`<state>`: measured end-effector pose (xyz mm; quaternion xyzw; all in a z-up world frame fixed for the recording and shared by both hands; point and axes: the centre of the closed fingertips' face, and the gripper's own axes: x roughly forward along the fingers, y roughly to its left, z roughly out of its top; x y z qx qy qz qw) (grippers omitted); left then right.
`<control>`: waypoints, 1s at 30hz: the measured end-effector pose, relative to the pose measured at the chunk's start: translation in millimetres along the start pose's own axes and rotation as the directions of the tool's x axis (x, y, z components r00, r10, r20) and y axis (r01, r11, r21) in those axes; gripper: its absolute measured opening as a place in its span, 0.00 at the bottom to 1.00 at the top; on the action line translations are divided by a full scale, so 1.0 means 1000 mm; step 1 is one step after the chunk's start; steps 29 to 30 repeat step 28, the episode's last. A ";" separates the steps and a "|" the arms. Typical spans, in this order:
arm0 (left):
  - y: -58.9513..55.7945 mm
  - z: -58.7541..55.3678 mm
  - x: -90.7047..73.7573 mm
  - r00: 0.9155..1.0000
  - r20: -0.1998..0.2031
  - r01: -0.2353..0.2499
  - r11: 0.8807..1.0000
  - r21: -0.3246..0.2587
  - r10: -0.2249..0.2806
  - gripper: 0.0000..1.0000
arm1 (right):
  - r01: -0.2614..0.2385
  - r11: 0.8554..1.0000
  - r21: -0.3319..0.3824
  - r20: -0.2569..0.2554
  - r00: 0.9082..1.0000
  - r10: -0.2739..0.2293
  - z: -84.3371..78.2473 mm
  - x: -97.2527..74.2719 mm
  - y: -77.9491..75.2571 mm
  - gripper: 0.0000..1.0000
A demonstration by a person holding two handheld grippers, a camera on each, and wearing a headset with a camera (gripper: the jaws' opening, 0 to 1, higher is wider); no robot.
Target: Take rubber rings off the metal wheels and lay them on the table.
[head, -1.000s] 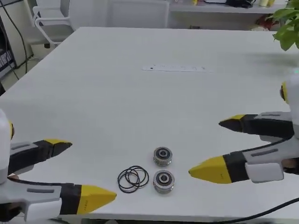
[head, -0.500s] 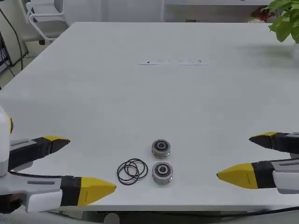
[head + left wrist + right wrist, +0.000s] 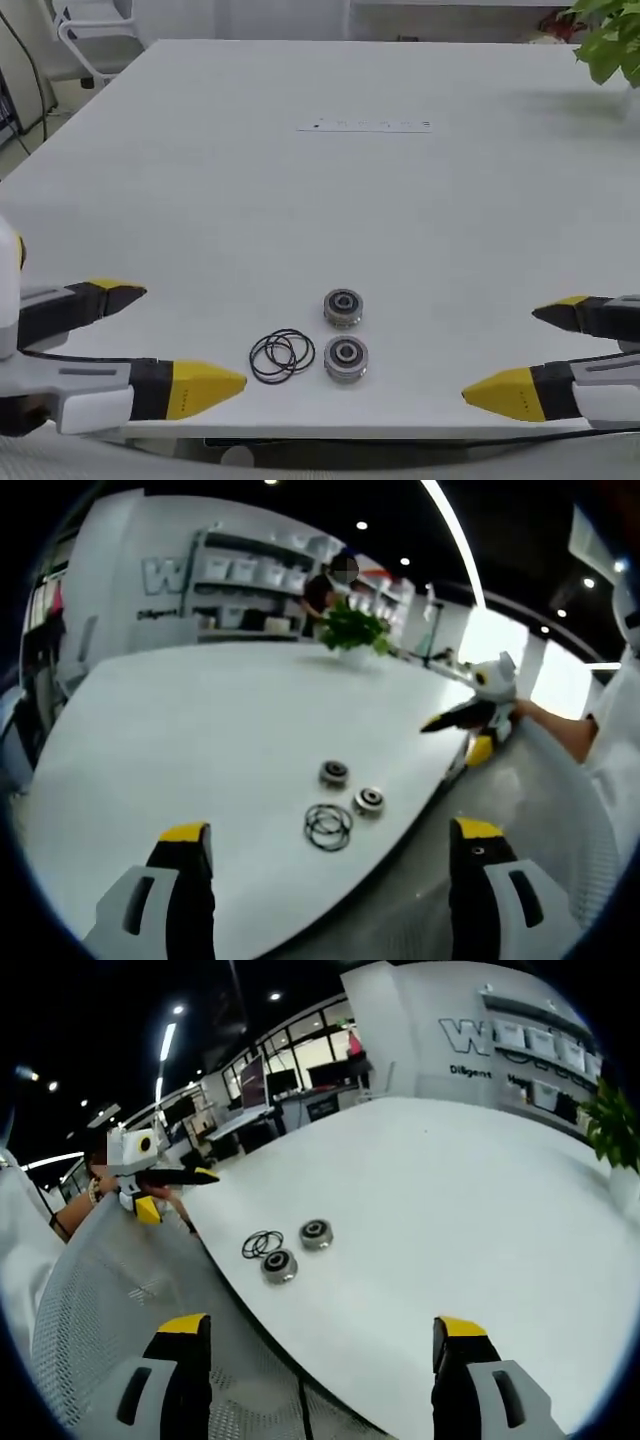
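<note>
Rubber rings (image 3: 283, 356): lay heaped on the table (image 3: 300, 200) beside both wheels (image 3: 345, 357). My right gripper (image 3: 500, 354) had pulled back, jaws wide and empty; left gripper (image 3: 195, 336) likewise. Task judged finished.

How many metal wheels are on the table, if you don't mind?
2. One metal wheel sits farther from the person; the other wheel lies just nearer, beside the rubber rings.

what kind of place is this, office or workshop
Most likely an open-plan office or showroom, not a workshop: a large white table, white wall shelves of storage bins under big lettering, and a leafy green potted plant.
</note>
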<state>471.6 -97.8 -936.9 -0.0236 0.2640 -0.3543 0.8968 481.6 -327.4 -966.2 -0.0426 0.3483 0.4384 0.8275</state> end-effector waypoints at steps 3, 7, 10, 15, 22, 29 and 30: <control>0.001 0.001 -0.001 1.000 0.005 -0.005 1.000 -0.005 0.005 1.00 | -0.001 1.000 0.004 -0.005 1.000 0.001 -0.001 0.000 0.000 0.91; 0.002 0.001 -0.001 1.000 0.008 -0.011 1.000 -0.008 0.011 1.00 | -0.006 1.000 0.005 -0.014 1.000 0.006 -0.004 0.001 0.001 0.91; 0.003 0.000 -0.001 1.000 0.006 -0.015 1.000 -0.012 0.015 1.00 | -0.012 1.000 0.012 -0.011 1.000 0.012 -0.004 0.001 0.002 0.91; 0.005 0.000 -0.002 1.000 0.004 -0.028 1.000 -0.011 0.028 1.00 | -0.027 0.998 0.055 0.013 1.000 0.027 -0.004 0.000 0.002 0.91; 0.006 0.000 -0.002 0.999 0.002 -0.036 0.999 -0.014 0.036 1.00 | -0.044 0.996 0.079 0.002 0.999 0.044 -0.008 0.001 0.004 0.90; 0.006 0.000 -0.002 1.000 0.003 -0.030 0.999 -0.017 0.030 1.00 | -0.050 0.994 0.092 0.003 0.999 0.050 -0.009 0.001 0.004 0.89; 0.006 0.000 -0.002 1.000 0.003 -0.030 0.999 -0.017 0.030 1.00 | -0.050 0.994 0.092 0.003 0.999 0.050 -0.009 0.001 0.004 0.89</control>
